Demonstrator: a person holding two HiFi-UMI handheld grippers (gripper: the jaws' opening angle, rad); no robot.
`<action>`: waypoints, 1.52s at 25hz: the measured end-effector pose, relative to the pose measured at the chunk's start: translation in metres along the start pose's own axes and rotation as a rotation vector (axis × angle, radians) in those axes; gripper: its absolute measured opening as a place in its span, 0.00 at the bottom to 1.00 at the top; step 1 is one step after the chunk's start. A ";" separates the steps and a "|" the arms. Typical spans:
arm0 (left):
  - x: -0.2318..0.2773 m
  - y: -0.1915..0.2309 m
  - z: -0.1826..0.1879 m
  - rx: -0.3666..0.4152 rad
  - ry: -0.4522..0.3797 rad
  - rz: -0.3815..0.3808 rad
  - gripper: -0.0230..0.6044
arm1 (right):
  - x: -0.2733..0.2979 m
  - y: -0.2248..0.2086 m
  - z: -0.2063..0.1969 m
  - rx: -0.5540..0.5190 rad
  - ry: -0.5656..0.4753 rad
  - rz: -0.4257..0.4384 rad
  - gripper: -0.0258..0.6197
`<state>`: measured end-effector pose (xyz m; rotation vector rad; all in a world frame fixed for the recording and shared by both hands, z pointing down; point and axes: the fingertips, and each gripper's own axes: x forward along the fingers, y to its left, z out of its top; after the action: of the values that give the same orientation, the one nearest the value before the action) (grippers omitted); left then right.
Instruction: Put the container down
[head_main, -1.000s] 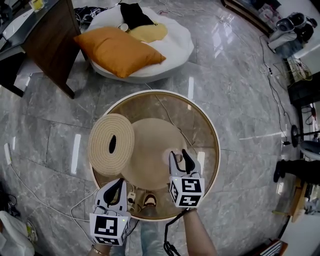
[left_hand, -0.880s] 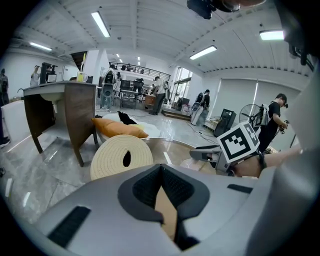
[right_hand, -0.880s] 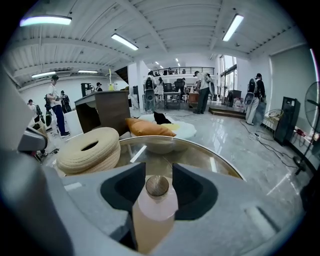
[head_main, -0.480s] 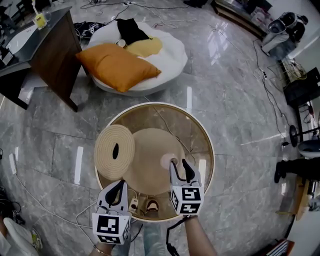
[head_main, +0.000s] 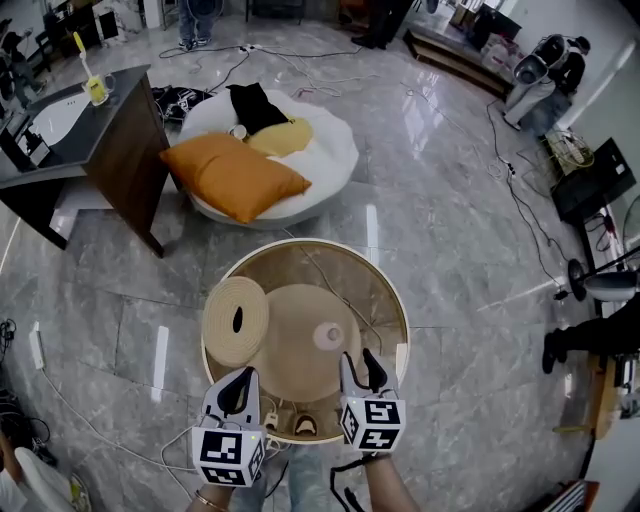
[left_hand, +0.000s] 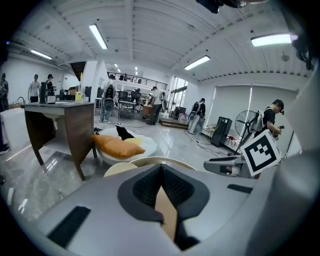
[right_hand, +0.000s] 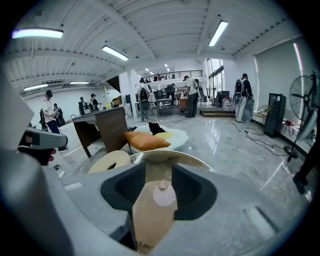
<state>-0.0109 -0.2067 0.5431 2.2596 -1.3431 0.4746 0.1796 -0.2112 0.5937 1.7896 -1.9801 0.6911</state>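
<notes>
Head view: right gripper (head_main: 358, 356) has pulled back off the pink knob (head_main: 328, 336) it sat on 1 s ago, jaws spread and empty, left gripper (head_main: 238, 378) pinched shut on nothing by the near rim of the table (head_main: 385, 290), so the container (head_main: 295, 320), mid-table, is probably already down.

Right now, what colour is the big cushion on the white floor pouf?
The cushion is plain orange; the head view shows it best.

One glass table (head_main: 396, 300), one woven disc (head_main: 252, 308), one tan mat (head_main: 290, 335), one pink-lidded container (head_main: 328, 336), two cushions (head_main: 235, 178).
</notes>
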 end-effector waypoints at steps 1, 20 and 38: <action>-0.005 -0.003 0.007 -0.009 -0.008 -0.006 0.02 | -0.009 0.000 0.006 0.015 -0.012 -0.006 0.28; -0.110 -0.047 0.146 0.108 -0.126 -0.094 0.02 | -0.202 0.014 0.129 0.049 -0.175 -0.122 0.25; -0.141 -0.098 0.220 0.186 -0.252 -0.196 0.02 | -0.284 -0.014 0.161 0.032 -0.266 -0.304 0.05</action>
<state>0.0227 -0.1856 0.2668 2.6458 -1.2167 0.2633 0.2330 -0.0785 0.2992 2.2373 -1.7980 0.4067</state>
